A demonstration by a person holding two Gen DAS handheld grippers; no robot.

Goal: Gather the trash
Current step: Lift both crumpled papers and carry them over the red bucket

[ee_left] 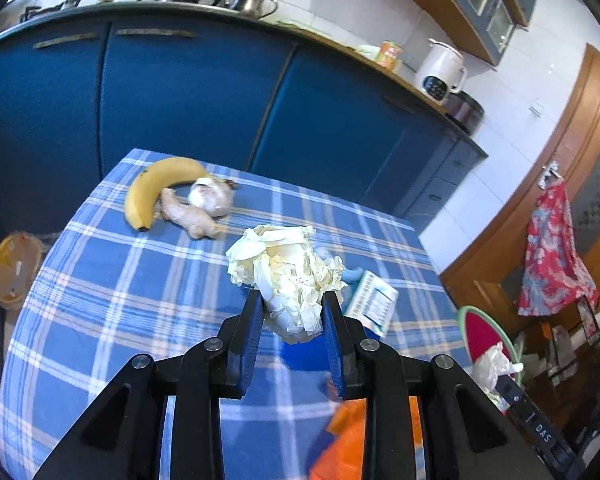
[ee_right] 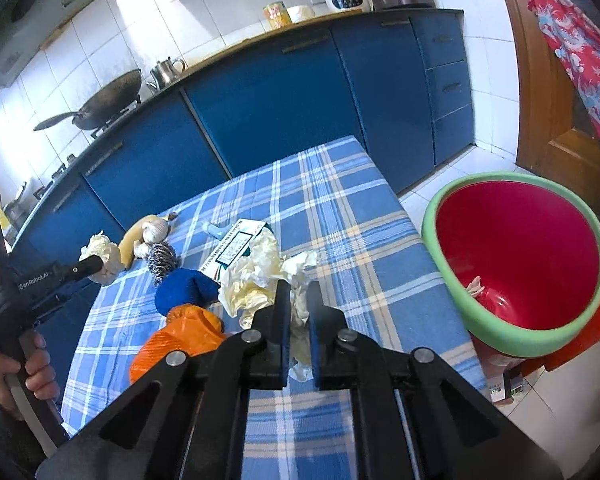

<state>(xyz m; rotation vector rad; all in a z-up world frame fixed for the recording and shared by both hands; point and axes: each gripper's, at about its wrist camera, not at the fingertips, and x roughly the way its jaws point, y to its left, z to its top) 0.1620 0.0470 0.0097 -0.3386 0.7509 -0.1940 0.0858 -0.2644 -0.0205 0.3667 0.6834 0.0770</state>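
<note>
With the left tongs (ee_left: 292,312) clenched on one crumpled paper wad (ee_left: 286,272) above the surface (ee_left: 100,280) and the right tongs (ee_right: 299,308) clamped on another paper wad (ee_right: 260,276), carry each over the red bin (ee_right: 516,256) before letting go.

Bright daylight, glare on white wall tiles (ee_right: 148,28), strong fisheye bending at edges, blurred lower foreground

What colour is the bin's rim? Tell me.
Light green rim, red inside; right wrist view shows it best.
</note>
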